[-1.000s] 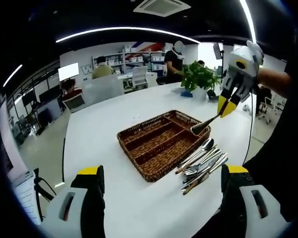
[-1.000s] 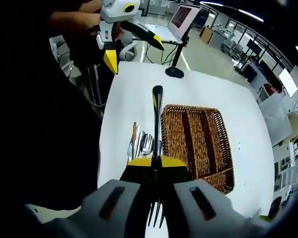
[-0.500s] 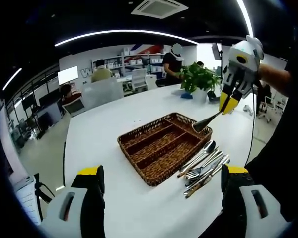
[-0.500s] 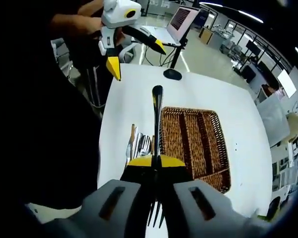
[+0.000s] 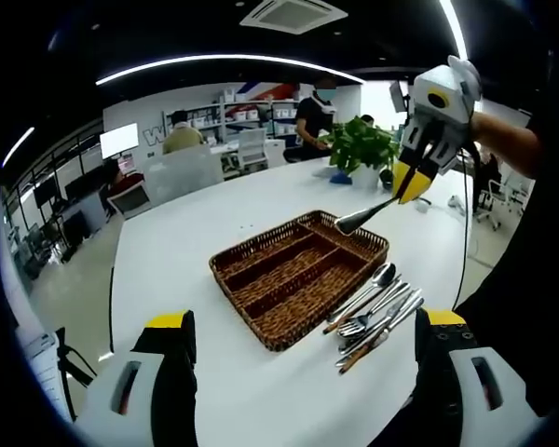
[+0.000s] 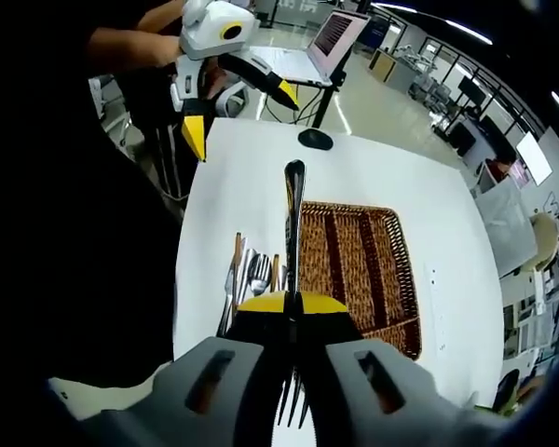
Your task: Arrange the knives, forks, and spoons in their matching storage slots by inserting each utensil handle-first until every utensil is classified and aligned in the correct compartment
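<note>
Above the wicker tray (image 6: 359,270), a fork (image 6: 293,223) is clamped in the right gripper (image 6: 293,303), handle forward for insertion; the left gripper (image 5: 303,326) is held open, spare cutlery (image 5: 373,312) at 3 o'clock.

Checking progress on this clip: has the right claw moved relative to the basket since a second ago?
Yes. The right claw with its fork has moved further over the basket, toward its far side.

Open office: white table (image 5: 214,233), shelves (image 5: 261,112), potted plant (image 5: 359,144), ceiling light strips (image 5: 224,63).
</note>
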Tool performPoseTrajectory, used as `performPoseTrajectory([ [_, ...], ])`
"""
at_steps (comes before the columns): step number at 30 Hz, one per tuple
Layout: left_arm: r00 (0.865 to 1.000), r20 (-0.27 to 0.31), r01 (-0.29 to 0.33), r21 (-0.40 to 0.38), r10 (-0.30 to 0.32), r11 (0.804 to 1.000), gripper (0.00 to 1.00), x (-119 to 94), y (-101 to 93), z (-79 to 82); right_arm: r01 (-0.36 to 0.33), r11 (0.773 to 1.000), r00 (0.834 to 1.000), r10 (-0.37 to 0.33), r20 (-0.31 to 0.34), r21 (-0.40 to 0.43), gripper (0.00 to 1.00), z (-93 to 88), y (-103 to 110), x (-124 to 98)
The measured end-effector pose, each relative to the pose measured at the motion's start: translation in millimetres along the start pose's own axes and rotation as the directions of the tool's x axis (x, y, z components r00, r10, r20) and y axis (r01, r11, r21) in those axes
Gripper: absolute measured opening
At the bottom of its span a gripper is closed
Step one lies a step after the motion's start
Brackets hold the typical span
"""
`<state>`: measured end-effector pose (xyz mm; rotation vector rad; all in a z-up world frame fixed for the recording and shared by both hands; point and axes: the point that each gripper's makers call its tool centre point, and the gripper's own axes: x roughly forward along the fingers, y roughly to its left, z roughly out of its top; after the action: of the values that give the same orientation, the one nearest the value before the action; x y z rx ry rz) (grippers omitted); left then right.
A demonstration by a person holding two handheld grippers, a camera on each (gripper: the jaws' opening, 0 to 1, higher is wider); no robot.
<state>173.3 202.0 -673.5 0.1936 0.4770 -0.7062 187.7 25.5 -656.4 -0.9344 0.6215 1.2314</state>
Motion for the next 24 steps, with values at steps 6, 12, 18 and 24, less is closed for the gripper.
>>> performPoseTrajectory([
  [6, 1.0, 0.005, -0.01, -0.001, 0.01, 1.0, 1.0, -1, 2.8, 1.9, 0.013, 1.0, 1.0, -0.013, -0.001, -0.006, 0.0, 4.2, -11, 2],
  [12, 0.999, 0.022, -0.029, -0.019, 0.03, 0.999, 1.0, -4, 7.4, 4.8, 0.021, 0.999, 1.0, -0.021, 0.008, -0.027, 0.0, 6.0, -20, 6],
  [18, 1.0, 0.01, -0.029, -0.024, 0.029, 0.999, 1.0, -4, 5.9, 2.0, 0.03, 0.998, 1.0, -0.03, -0.008, -0.052, 0.0, 4.0, -34, 11],
  [24, 1.0, 0.001, -0.024, -0.012, 0.024, 1.0, 1.0, -5, 5.9, -1.3, 0.043, 0.997, 0.999, -0.044, -0.022, -0.068, 0.0, 1.2, -48, 16],
])
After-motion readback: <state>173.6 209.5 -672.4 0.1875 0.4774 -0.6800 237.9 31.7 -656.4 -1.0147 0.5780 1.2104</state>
